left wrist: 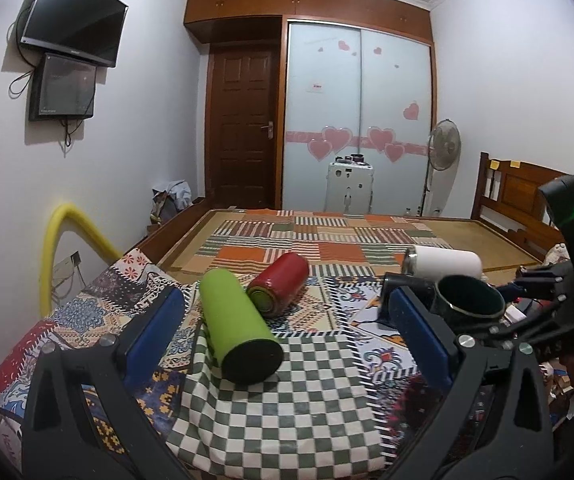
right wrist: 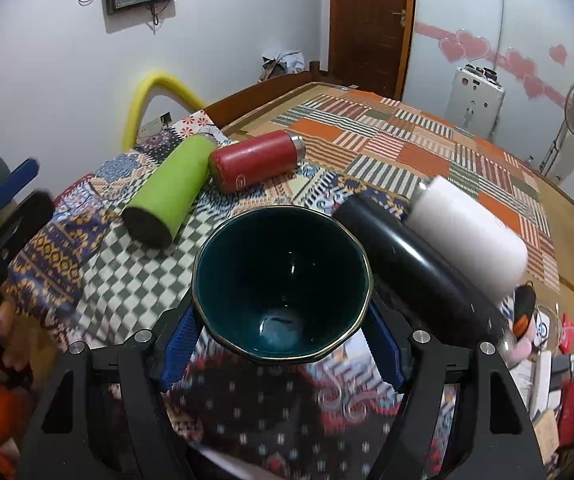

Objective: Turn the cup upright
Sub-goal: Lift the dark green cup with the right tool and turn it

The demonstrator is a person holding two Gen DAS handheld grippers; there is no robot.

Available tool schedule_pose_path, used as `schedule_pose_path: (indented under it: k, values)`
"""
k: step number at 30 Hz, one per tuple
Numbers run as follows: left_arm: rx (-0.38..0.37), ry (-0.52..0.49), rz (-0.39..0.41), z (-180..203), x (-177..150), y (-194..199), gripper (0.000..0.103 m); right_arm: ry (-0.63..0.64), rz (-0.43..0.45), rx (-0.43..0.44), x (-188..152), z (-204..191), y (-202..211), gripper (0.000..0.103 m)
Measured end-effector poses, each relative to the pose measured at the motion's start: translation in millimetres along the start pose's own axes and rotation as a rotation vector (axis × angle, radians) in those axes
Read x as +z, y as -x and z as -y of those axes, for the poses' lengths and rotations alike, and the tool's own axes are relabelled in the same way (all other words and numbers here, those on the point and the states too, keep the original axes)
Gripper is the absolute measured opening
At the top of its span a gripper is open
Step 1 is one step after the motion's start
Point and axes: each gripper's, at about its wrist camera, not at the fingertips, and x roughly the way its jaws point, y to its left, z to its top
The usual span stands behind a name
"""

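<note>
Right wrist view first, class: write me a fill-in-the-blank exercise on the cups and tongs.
1. The right tongs grip the dark ____ cup.
2. The green cup lies on its ____ on the checked cloth.
3. The left tongs are ____, holding nothing.
4. The red cup lies next to the ____ cup.

Missing words: teal; side; open; green

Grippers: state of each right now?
Left gripper: open, holding nothing.
Right gripper: closed on the dark green cup.
</note>
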Motion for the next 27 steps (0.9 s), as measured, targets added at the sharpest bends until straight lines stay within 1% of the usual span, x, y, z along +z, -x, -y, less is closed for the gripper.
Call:
schedule_pose_path:
  k: [9, 12, 14, 16, 20, 27]
  values:
    - [-0.034, -0.021, -0.012, 23, -3, 8, 0.103, 0.007, -0.054, 0.002, -39, -1, 9, 0.072]
    - [-0.038, -0.019, -0.022, 26, -5, 7, 0.103, 0.010, -0.067, 0.010, -45, -3, 6, 0.072]
    - [-0.037, -0.016, -0.028, 25, -6, 6, 0.103, 0.010, -0.073, 0.021, -47, -3, 2, 0.072]
    - [-0.035, -0.012, -0.032, 23, -7, 3, 0.103, 0.020, -0.063, 0.015, -45, -5, -1, 0.072]
    - [-0.033, -0.004, -0.041, 19, -8, -2, 0.103, 0.018, -0.045, 0.030, -39, -7, -9, 0.072]
    - [-0.023, 0.006, -0.062, 14, -11, -15, 0.103, -0.020, -0.006, 0.053, -24, -3, -25, 0.072]
